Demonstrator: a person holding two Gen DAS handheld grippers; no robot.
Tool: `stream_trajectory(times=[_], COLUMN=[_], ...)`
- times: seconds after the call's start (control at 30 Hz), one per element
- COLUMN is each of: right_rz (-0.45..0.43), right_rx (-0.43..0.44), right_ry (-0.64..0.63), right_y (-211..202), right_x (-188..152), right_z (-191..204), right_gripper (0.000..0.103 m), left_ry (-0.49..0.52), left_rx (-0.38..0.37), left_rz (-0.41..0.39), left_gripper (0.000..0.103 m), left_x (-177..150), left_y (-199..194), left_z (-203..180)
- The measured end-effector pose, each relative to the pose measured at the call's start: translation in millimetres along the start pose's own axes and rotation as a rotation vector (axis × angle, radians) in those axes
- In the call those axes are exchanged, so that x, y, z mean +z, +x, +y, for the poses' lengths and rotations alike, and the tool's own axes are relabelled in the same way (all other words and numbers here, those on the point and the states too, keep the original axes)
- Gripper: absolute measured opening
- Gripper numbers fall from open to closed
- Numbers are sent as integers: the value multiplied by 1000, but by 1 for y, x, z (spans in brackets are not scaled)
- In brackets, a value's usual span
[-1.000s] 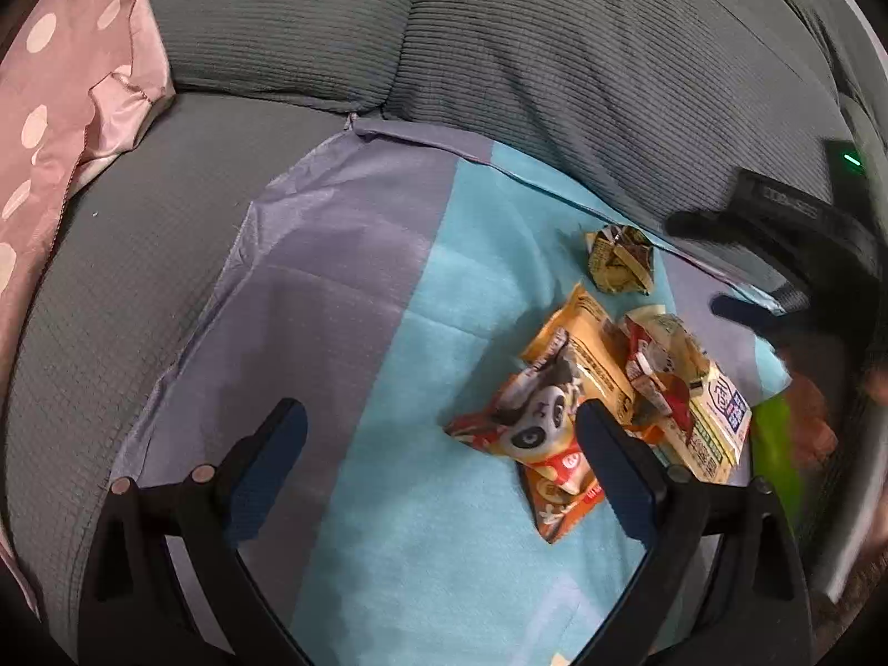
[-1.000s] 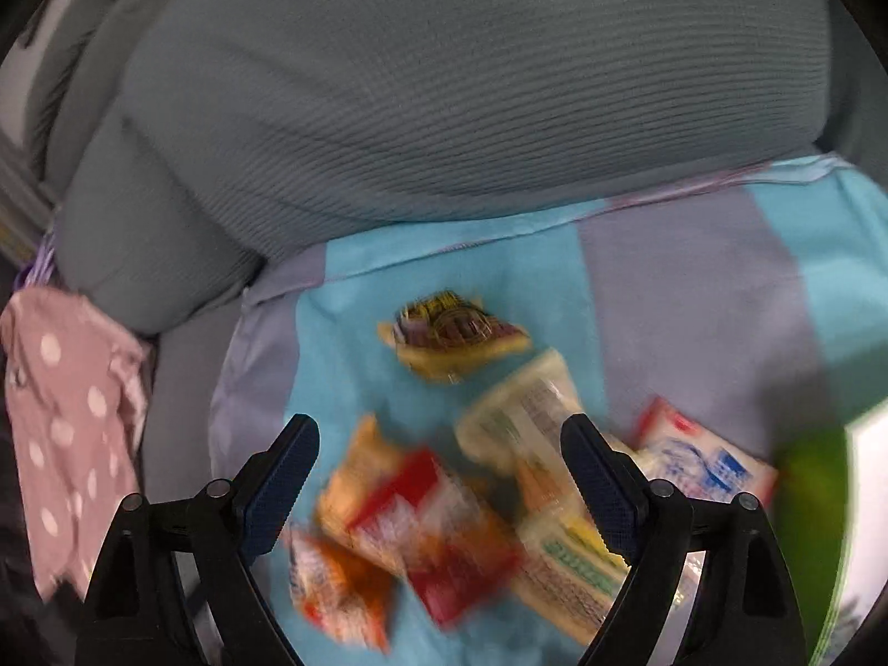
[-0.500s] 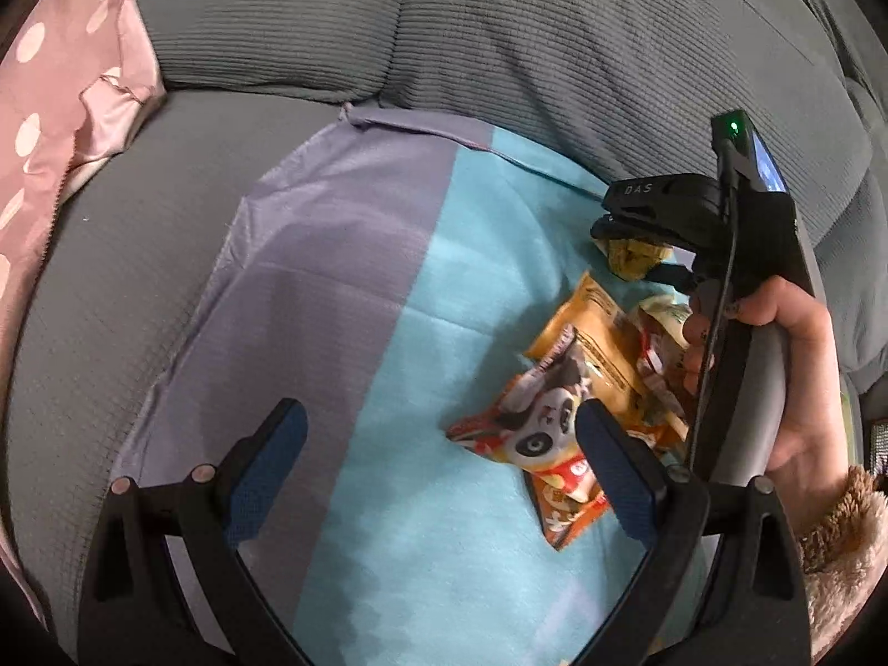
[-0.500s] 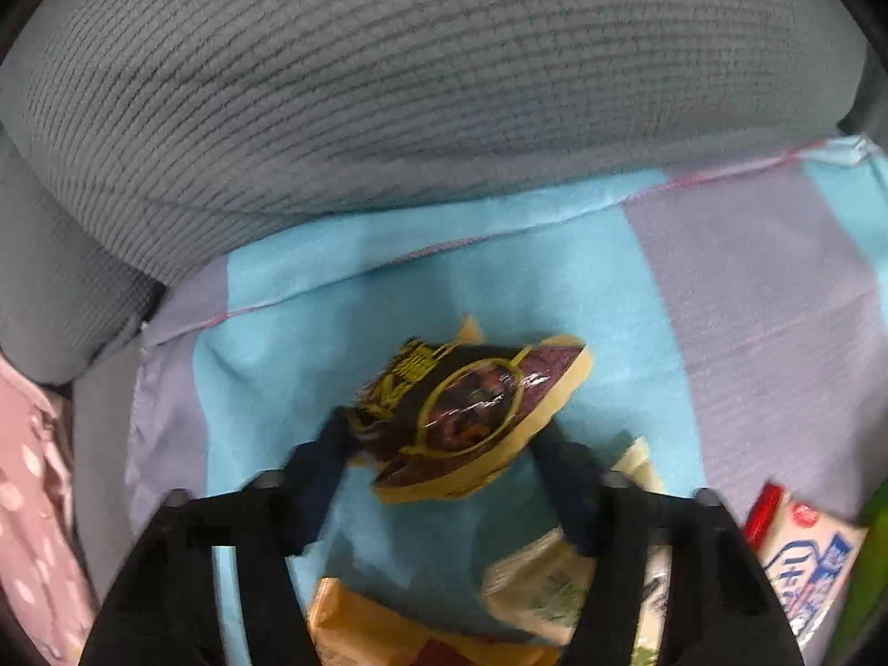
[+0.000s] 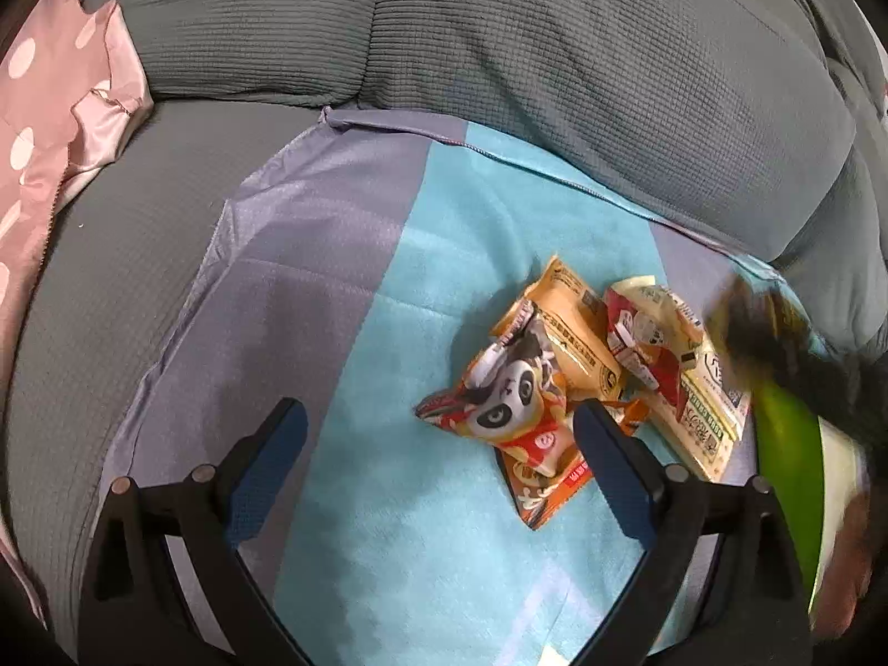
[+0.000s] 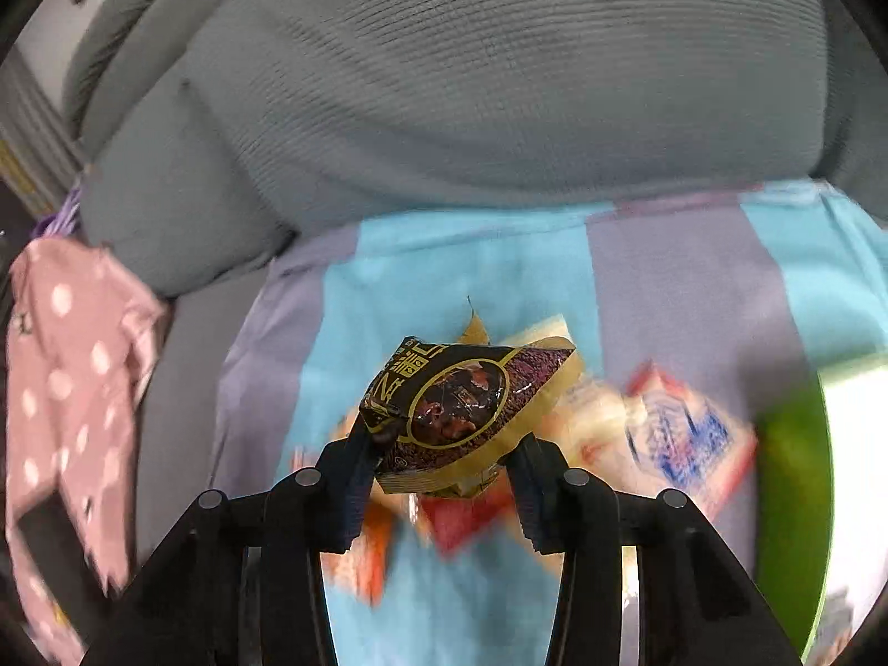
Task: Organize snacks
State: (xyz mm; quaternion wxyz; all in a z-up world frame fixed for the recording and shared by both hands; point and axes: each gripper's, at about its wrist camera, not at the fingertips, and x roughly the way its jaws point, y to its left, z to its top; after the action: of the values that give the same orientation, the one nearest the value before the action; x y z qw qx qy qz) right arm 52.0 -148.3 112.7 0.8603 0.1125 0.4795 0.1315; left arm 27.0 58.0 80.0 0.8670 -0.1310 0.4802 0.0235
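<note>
- While the right tongs (image 6: 444, 472) had just closed, a dark packet (image 6: 460, 405) sat clamped between them, lifted above the cloth (image 6: 460, 266).
- Left tongs (image 5: 438, 444) stood wide, holding nothing, over the cloth.
- Panda packet (image 5: 510, 405), orange packet (image 5: 571, 333) and other snacks lay heaped on the cloth, just beside a green bin (image 5: 788, 455).
- Grey sofa cushions (image 5: 499, 83) behind.

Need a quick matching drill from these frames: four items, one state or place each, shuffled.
Items
1. dark purple-and-gold snack packet
2. panda-print orange snack packet
3. pink polka-dot fabric
4. left gripper

States
A. open, empty
B. lying on the blue cloth
C. at the sofa's edge
D. clamped in the right gripper

Pairs: 1-D, 2-B, 3-C, 4-A
</note>
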Motion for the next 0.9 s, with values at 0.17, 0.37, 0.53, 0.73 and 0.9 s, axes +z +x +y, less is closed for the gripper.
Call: stream_trajectory(times=[0.17, 0.37, 0.53, 0.73, 0.9], right_rz=[125, 187, 85, -36, -17], right_rx=[39, 31, 37, 97, 112], right_ry=[65, 87, 108, 150, 175], right_y=[-6, 19, -12, -38, -27], right_x=[-60, -80, -75, -72, -67], right_z=[-22, -44, -53, -63, -65], right_gripper=[46, 53, 78, 78, 54], left_ry=[44, 106, 133, 191, 222], left_rx=[2, -28, -177, -298, -351], left_rz=[-16, -17, 30, 139, 204], left_gripper=[96, 93, 91, 84, 78], left_x=[-10, -23, -32, -50, -61], left_y=[-8, -16, -24, -11, 5], left_z=[-13, -32, -42, -70, -89])
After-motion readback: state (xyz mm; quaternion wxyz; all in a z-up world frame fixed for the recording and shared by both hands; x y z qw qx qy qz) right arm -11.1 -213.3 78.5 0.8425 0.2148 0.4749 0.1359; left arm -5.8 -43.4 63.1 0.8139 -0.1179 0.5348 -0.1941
